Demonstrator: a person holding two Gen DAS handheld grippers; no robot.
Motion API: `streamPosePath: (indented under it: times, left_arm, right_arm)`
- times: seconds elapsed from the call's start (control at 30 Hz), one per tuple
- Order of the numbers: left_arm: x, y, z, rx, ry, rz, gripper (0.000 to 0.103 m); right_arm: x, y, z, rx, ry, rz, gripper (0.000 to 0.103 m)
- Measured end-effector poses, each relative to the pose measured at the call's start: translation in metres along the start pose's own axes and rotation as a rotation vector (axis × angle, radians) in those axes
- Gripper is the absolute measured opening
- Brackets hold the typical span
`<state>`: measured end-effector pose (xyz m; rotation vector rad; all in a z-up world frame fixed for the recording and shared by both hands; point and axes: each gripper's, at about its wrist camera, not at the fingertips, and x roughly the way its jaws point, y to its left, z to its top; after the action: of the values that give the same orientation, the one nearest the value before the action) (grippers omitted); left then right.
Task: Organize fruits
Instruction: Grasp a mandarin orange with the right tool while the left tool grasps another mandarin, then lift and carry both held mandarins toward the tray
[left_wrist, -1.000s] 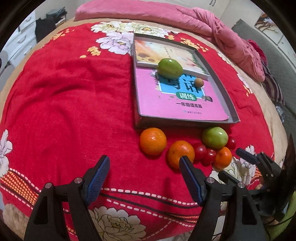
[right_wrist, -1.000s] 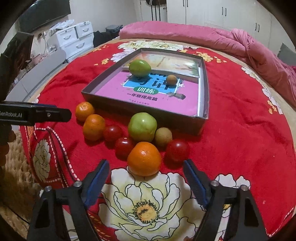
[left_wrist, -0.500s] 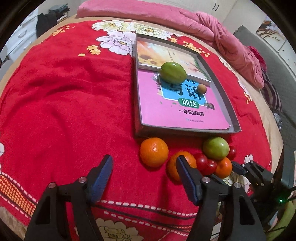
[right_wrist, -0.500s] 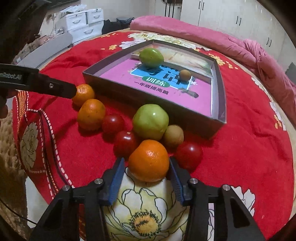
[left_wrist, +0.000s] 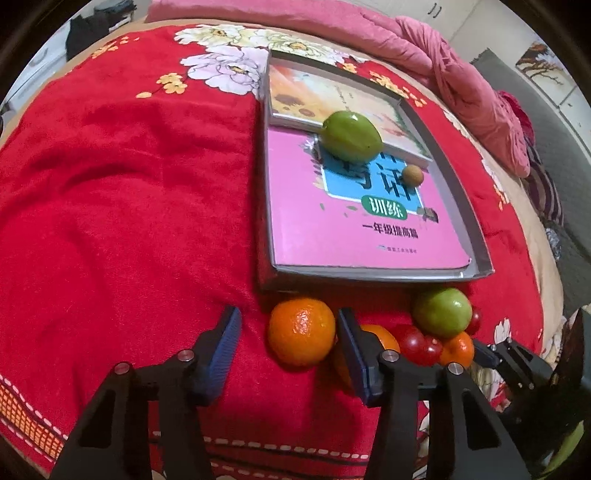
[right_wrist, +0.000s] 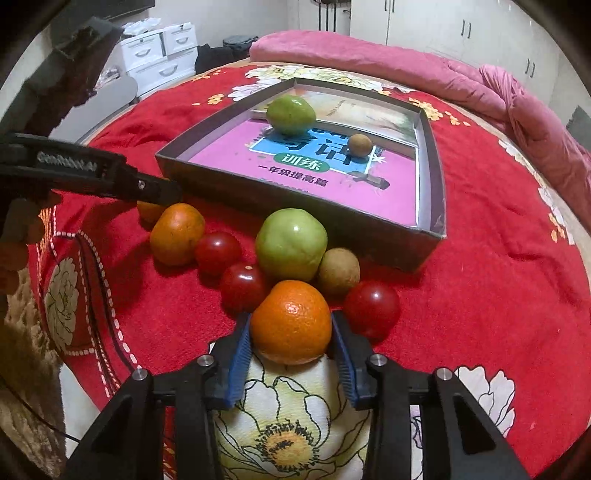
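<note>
Both claws closing, right claw (right_wrist: 291, 345) pinching orange (right_wrist: 291, 322)

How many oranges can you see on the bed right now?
3. One orange sits between the right hand-held gripper's pads; a second orange lies at the left of the pile; a third orange peeks out behind the left hand-held gripper. Others may be hidden.

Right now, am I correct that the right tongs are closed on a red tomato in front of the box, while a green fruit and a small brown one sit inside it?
Not quite: the right tongs grip an orange, not a tomato, as the right wrist view shows. The green fruit and small brown one do sit inside the box.
</note>
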<state>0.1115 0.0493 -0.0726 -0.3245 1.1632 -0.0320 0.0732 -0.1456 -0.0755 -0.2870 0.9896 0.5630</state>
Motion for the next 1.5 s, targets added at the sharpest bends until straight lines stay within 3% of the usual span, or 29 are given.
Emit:
streamPosePath:
  times: [0.2, 0.3, 0.63, 1.5]
  left_arm:
    - [0.004, -0.004, 0.0, 0.018, 0.001, 0.012, 0.049]
    - [0.001, -0.002, 0.0, 0.006, -0.007, -0.014, 0.039]
    - [-0.012, 0.0, -0.006, 0.005, -0.017, -0.025, 0.038]
    - [-0.073, -0.027, -0.007, 0.057, -0.126, -0.05, 0.038]
  right_arm:
    - [-0.001, -0.004, 0.001, 0.037, 0.0, 0.031, 0.041]
    - [-0.004, -0.006, 0.001, 0.057, -0.007, 0.056, 0.041]
    - [-0.026, -0.004, 0.005, 0.066, -0.097, 0.126, 0.041]
    - [-0.065, -0.013, 0.018, 0.115, -0.266, 0.163, 0.041]
